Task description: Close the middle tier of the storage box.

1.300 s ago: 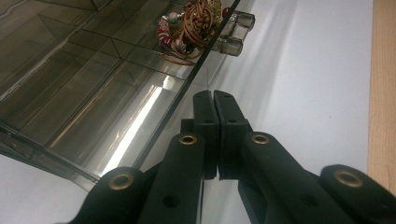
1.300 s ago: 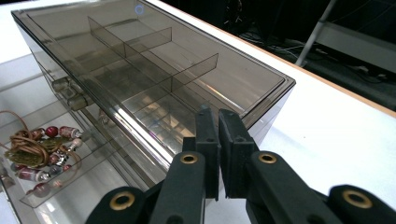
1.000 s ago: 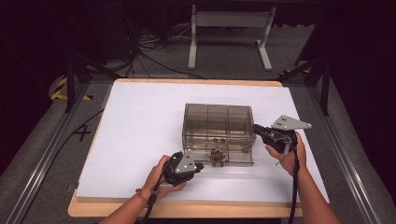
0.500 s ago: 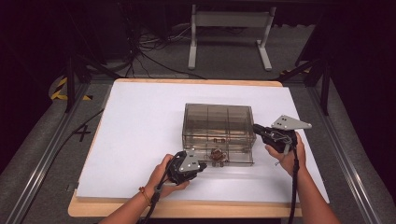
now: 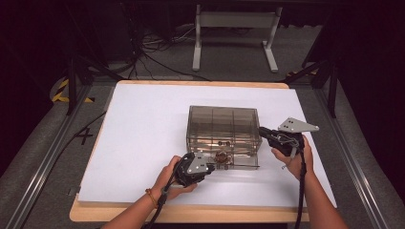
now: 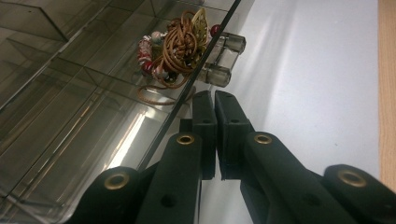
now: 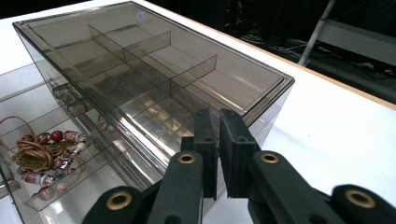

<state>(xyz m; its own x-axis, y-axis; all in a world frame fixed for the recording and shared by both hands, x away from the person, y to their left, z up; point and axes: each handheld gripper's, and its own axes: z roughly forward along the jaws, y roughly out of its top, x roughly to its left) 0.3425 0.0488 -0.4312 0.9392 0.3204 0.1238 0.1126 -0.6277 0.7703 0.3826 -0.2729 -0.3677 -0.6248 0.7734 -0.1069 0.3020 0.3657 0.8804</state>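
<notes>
High view: both grippers' fingers (image 6: pixel 215 105) closed, empty, beside the drawer box (image 5: pixel 223 125)

The box (image 5: pixel 223 128) is smoky, see-through plastic, glossy and smooth, with thin dividers of the same stuff; light streaks run along its walls. Its drawer (image 7: pixel 51 196) is the same tinted plastic, and so are the two stubby handle knobs (image 6: pixel 224 58). In the drawer lies a bracelet (image 6: pixel 173 46): tan cord that looks like leather, shiny red and pale beads, and a dull gold-coloured leaf. The table (image 5: pixel 143 129) has a matt white, smooth top with a bare, pale wood edge (image 5: pixel 191 215). The left gripper (image 6: pixel 215 100) and right gripper (image 7: pixel 218 116) have matt black plastic jaws set with brass-looking rivets. A matt grey plate (image 5: pixel 297 125) tops the right one.
</notes>
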